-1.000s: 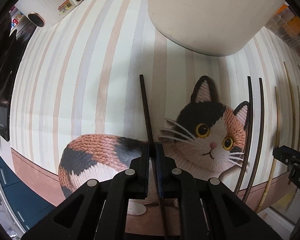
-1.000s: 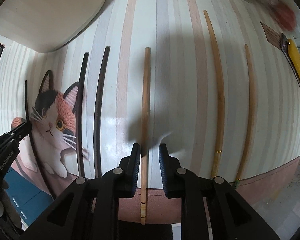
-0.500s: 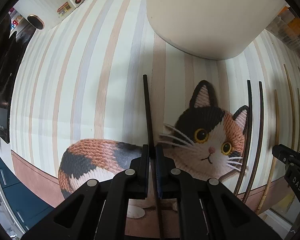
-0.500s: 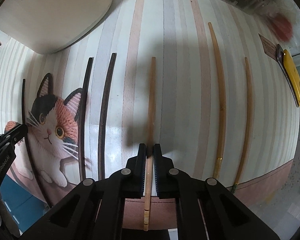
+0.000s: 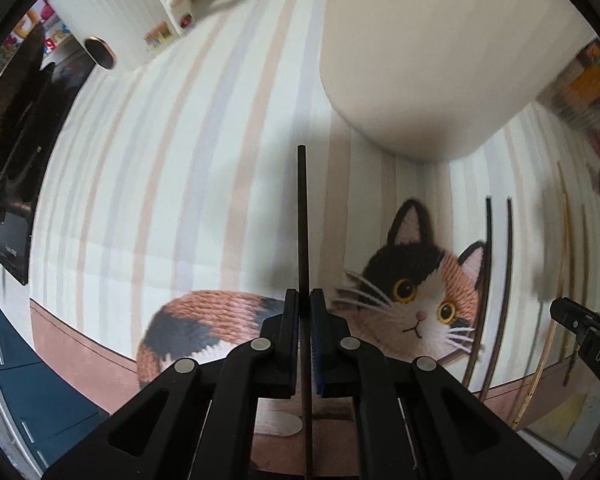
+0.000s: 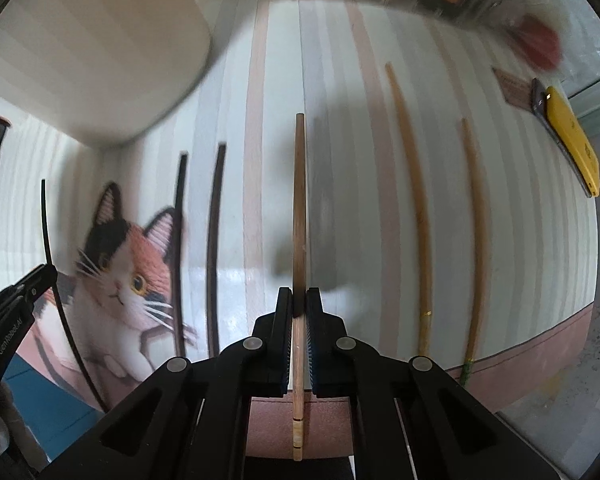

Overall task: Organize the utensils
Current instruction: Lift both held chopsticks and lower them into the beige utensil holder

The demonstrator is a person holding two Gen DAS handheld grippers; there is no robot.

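Note:
My left gripper (image 5: 304,307) is shut on a dark chopstick (image 5: 302,216) and holds it above the striped cat placemat (image 5: 180,184), tip pointing away. My right gripper (image 6: 299,304) is shut on a light brown wooden chopstick (image 6: 299,200), also lifted off the mat. Two more dark chopsticks (image 6: 214,240) lie side by side on the mat left of the right gripper, by the cat's ear. Two tan chopsticks (image 6: 416,208) lie on the mat to its right. The cream utensil holder (image 5: 432,52) stands at the far side of the mat.
A white appliance (image 5: 116,12) sits at the far left beyond the mat. A yellow and black tool (image 6: 572,140) lies off the mat at the right. Clear packets and a red thing (image 6: 536,40) line the far right edge.
Both grippers have closed on their chopsticks and lifted them off the mat. Both views have risen and tipped towards the holder.

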